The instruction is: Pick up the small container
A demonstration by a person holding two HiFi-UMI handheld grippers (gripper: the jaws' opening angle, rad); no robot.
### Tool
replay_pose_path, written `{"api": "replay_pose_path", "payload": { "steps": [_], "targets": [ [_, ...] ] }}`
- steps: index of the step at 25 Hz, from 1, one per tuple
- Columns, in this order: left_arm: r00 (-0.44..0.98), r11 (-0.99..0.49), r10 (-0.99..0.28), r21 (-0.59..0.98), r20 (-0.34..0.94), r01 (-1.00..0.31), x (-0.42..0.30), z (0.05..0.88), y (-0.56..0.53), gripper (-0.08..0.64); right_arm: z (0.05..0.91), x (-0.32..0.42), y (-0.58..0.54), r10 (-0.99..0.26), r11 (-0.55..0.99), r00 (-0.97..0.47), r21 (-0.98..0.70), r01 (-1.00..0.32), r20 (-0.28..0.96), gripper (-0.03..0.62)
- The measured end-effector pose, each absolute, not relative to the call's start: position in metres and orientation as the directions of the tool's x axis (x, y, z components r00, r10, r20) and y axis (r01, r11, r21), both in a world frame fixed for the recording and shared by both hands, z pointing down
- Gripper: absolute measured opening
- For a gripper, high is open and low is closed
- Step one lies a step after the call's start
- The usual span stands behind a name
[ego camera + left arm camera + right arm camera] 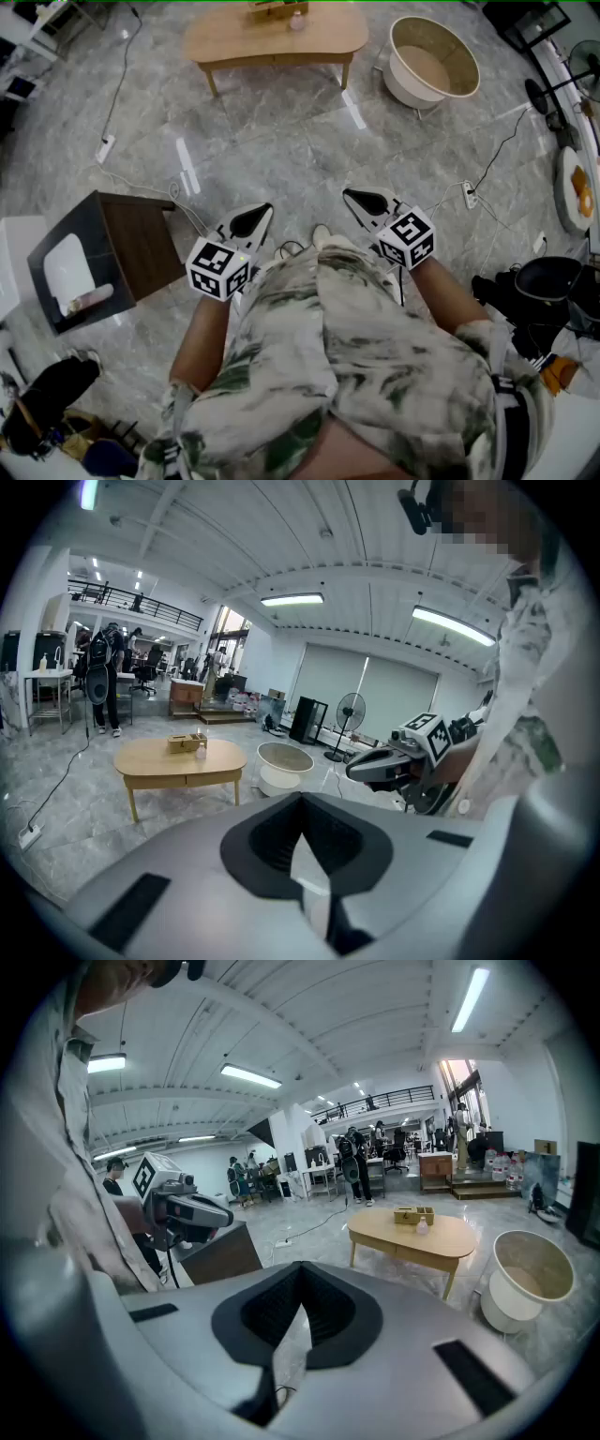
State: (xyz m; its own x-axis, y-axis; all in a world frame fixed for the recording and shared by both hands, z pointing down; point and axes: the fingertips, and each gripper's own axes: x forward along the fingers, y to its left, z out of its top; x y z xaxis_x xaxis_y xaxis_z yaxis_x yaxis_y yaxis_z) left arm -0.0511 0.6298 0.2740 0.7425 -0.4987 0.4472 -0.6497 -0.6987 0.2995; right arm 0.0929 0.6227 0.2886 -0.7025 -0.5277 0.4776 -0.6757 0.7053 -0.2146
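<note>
The small container (297,19) is a little pale bottle on the far wooden coffee table (234,42), beside a wooden box (275,9). It also shows in the left gripper view (200,743) and the right gripper view (422,1226). My left gripper (257,219) and right gripper (360,200) are held close to my body, well short of the table, both shut with nothing in them. In the left gripper view the jaws (300,803) meet at the tip, and the right gripper (389,761) shows beyond them. The right gripper view shows the same closed jaws (298,1269).
A white round tub (433,61) stands right of the table. A dark side table (131,248) sits at my left. Cables and power strips (105,147) lie on the marble floor. A standing fan (349,710) and several people are in the background.
</note>
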Motion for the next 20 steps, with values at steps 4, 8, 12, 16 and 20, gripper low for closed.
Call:
{"api": "replay_pose_path", "payload": {
  "steps": [4, 8, 12, 16, 20],
  "targets": [
    [0.747, -0.707, -0.49, 0.297, 0.449, -0.642, -0.018, 0.276, 0.601, 0.021, 0.293, 0.119, 0.596, -0.526, 0.711, -0.707, -0.212, -0.671, 0.473, 0.02],
    [0.748, -0.713, -0.482, 0.291, 0.456, -0.637, 0.02, 0.274, 0.578, 0.021, 0.297, 0.149, 0.574, -0.515, 0.72, -0.722, -0.224, -0.657, 0.463, 0.02],
    [0.757, -0.722, -0.473, 0.295, 0.451, -0.626, 0.053, 0.274, 0.558, 0.022, 0.304, 0.169, 0.553, -0.505, 0.727, -0.725, -0.222, -0.65, 0.468, 0.02],
    [0.773, -0.725, -0.448, 0.323, 0.45, -0.608, 0.065, 0.277, 0.539, 0.021, 0.305, 0.174, 0.53, -0.518, 0.718, -0.726, -0.231, -0.656, 0.452, 0.02],
    [0.781, -0.726, -0.444, 0.335, 0.44, -0.601, 0.057, 0.277, 0.513, 0.021, 0.311, 0.171, 0.506, -0.55, 0.694, -0.708, -0.229, -0.682, 0.443, 0.062]
  ]
}}
